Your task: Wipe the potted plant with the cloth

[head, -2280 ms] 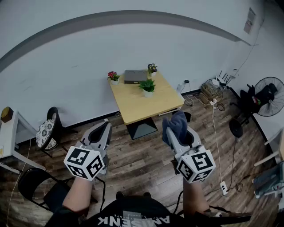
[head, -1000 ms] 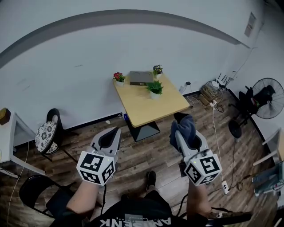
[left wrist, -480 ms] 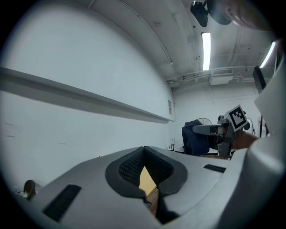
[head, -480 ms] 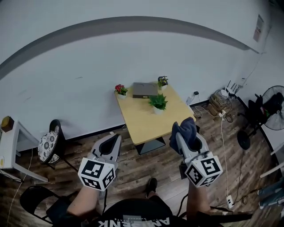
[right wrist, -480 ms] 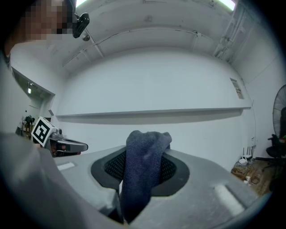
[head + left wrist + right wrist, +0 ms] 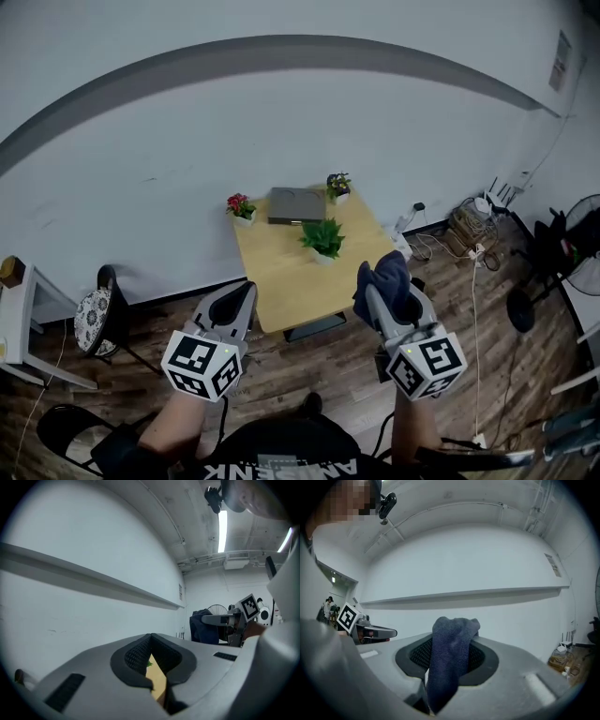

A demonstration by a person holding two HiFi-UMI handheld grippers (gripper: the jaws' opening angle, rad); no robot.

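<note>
The green potted plant (image 6: 323,239) stands in the middle of the table (image 6: 281,277), which is closer to us than a second ago. We are walking up, and wiping has not begun. Our right gripper (image 6: 380,292) is clamped on the dark blue cloth (image 6: 386,270). Our left gripper (image 6: 244,294) is closed tight and holds nothing.

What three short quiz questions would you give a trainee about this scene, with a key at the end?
1. Which gripper holds the dark blue cloth?
2. How many potted plants stand on the wooden table? A two, B three, C five.
3. True or false: the left gripper stands open.
Key: 1 the right gripper; 2 B; 3 false, the left gripper is shut, with nothing between its jaws.
</note>
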